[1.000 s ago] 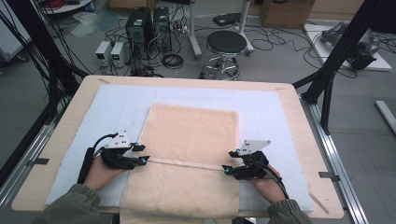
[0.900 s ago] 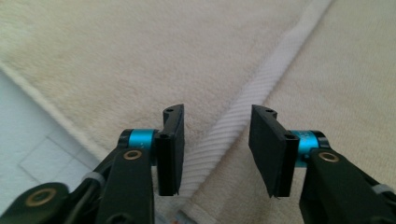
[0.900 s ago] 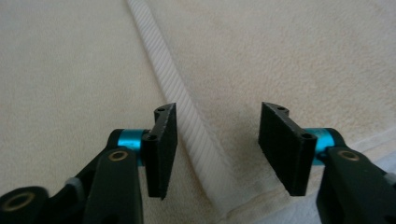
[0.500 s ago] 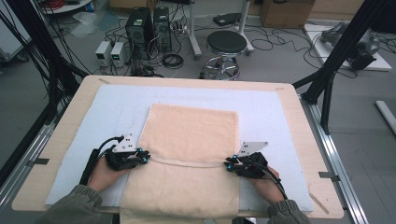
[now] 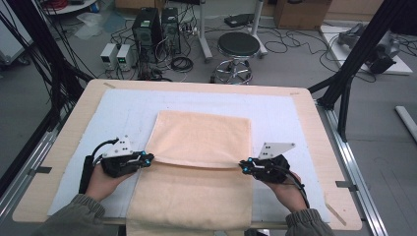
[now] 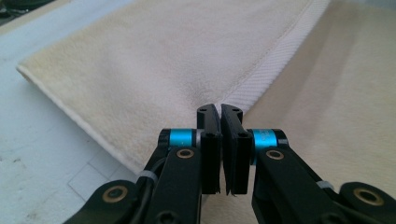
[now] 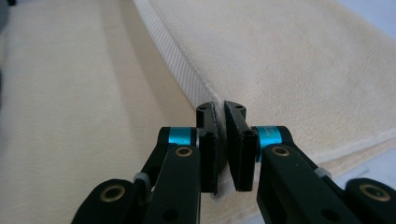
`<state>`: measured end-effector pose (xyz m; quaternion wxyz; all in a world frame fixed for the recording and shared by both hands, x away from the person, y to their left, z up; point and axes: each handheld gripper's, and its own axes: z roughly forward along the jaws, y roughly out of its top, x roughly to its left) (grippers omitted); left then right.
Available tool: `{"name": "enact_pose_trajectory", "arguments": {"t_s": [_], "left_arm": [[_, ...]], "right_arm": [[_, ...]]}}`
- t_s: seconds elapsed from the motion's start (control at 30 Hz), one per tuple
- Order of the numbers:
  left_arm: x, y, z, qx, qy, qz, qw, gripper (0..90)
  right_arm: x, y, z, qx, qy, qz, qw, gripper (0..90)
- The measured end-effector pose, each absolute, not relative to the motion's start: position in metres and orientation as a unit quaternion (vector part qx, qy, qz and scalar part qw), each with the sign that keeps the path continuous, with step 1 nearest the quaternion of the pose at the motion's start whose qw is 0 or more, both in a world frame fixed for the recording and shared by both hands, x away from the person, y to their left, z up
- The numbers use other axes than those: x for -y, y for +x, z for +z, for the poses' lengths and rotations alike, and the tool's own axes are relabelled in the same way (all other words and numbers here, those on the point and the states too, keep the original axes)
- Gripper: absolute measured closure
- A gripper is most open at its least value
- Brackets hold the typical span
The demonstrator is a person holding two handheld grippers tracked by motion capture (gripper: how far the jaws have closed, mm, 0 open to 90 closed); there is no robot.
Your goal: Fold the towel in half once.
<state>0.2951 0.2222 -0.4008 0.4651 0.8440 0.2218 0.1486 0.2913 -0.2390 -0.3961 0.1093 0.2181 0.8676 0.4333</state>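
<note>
A towel is shown mid-fold on the table, its hem doubled over the middle. The left gripper, at 9 o'clock, and the right gripper, at 3 o'clock, have just closed, each clamped on a hem corner. Folding remains unfinished; open room lies toward 12 o'clock.

A beige towel lies folded back on itself. Its white-banded hem stretches between the left gripper and right gripper, both pinching it.
</note>
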Motion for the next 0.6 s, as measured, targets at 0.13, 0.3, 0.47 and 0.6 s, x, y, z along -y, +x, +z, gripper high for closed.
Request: {"name": "enact_pose_trajectory", "arguments": {"t_s": [0.13, 0.3, 0.47, 0.6], "left_arm": [[-0.226, 0.269, -0.384, -0.196, 0.844, 0.153, 0.475, 86.0], [-0.233, 0.225, -0.366, -0.171, 0.845, 0.15, 0.484, 86.1], [-0.24, 0.173, -0.359, -0.149, 0.852, 0.144, 0.48, 86.1], [-0.244, 0.139, -0.365, -0.134, 0.86, 0.117, 0.479, 85.4]], "right_arm": [[0.242, 0.268, -0.378, -0.864, 0.198, 0.448, 0.112, 84.1], [0.242, 0.226, -0.361, -0.869, 0.162, 0.453, 0.114, 84.0], [0.24, 0.176, -0.349, -0.875, 0.126, 0.456, 0.103, 84.0], [0.237, 0.148, -0.35, -0.881, 0.099, 0.456, 0.08, 81.4]]}}
